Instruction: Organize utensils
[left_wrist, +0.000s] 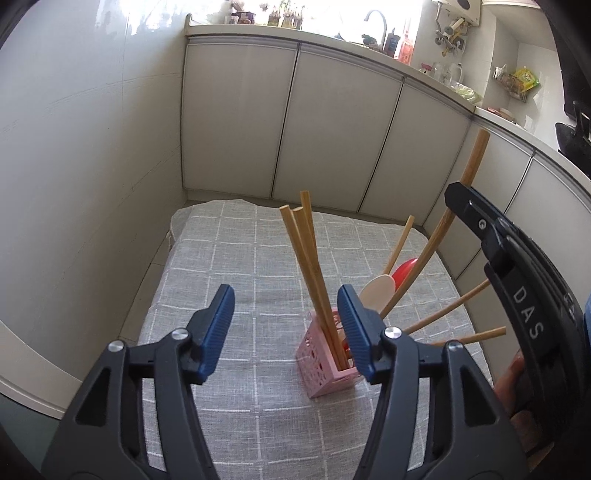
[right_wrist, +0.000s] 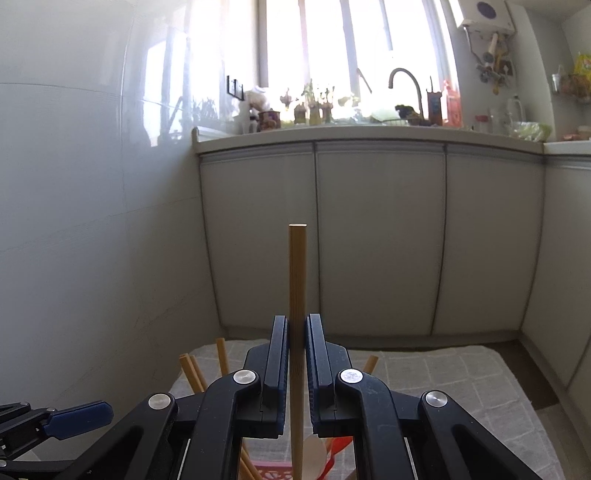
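The right hand-held gripper is clamped almost fully closed on a long, flat-ended bamboo chopstick, which stands upright between its blue pads and runs down toward the small pink perforated plastic utensil basket below. The left hand-held gripper hangs with its jaws about halfway apart and nothing between them, just in front of that basket, its right pad nearly against the rim.

The basket sits on the grey checked cloth covering the tabletop. It already holds three bamboo chopsticks leaning to the far left, a pale wooden spoon, something red and rounded behind the spoon, and more sticks fanning out to the right.

The main risk, as I judge it, is tipping. The basket looks light and is loaded with tall things that lean outward; a chopstick pushed down off-centre, or catching on the spoon bowl or the lattice wall, could lever it over and spill everything onto the cloth. The empty left gripper is close enough to knock the rim itself. The lower tip is hidden beneath the gripper in the right wrist view, so a blind descent may miss the opening. Releasing too high would let the stick bounce or topple out.
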